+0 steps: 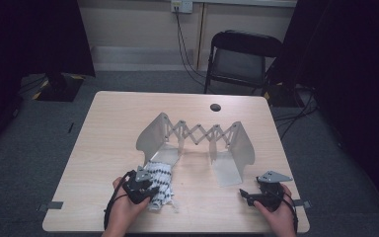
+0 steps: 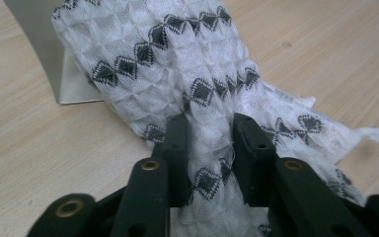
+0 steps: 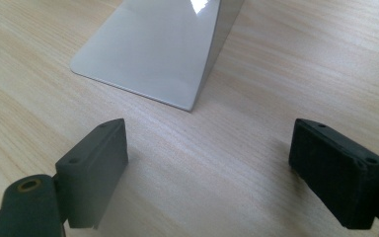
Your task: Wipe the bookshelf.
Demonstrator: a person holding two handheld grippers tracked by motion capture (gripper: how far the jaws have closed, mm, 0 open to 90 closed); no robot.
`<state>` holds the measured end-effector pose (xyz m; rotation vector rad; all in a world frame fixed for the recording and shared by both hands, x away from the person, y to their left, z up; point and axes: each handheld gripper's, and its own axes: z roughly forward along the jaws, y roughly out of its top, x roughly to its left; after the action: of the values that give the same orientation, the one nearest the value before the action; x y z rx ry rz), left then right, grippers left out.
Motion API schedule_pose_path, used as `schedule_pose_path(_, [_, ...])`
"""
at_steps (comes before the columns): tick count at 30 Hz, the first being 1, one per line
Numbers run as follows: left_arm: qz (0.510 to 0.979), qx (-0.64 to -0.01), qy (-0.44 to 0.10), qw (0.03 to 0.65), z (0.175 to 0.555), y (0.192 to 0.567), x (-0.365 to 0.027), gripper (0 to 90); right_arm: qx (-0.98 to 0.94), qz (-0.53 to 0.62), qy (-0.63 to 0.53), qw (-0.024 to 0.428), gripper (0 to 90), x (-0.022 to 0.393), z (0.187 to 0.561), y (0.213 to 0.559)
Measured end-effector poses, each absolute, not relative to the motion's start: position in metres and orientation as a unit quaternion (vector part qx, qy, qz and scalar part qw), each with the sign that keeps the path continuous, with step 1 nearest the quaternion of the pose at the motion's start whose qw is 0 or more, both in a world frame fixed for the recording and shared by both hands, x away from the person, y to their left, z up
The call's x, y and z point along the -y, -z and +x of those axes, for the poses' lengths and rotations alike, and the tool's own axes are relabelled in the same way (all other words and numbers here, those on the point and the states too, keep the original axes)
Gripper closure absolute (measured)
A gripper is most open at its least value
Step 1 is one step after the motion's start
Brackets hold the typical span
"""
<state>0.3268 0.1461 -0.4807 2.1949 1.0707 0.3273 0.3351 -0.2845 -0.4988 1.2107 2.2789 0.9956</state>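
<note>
The worktop [image 1: 108,128] carries a grey expanding rack [image 1: 197,140] at its centre, and the white patterned cloth [image 1: 159,183] lies at seven o'clock from it, against the rack's left foot. The left tool [image 2: 209,143] is clamped on a bunched fold of this cloth; lift slowly, as the grip seems shallow. The right tool [image 3: 207,168] rests with jaws apart at five o'clock, near the front edge, with free room between.
</note>
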Motion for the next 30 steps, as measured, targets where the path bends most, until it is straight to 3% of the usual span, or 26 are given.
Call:
schedule_pose_path(10, [0.831, -0.417, -0.109, 0.35, 0.329, 0.461, -0.151, 76.2, -0.809, 0.43, -0.354, 0.186, 14.2, 0.285, 0.335, 0.499])
schedule_pose_path(30, [0.814, -0.396, -0.167, 0.39, 0.347, 0.349, -0.166, 76.1, -0.81, 0.43, -0.354, 0.186, 14.2, 0.284, 0.336, 0.499])
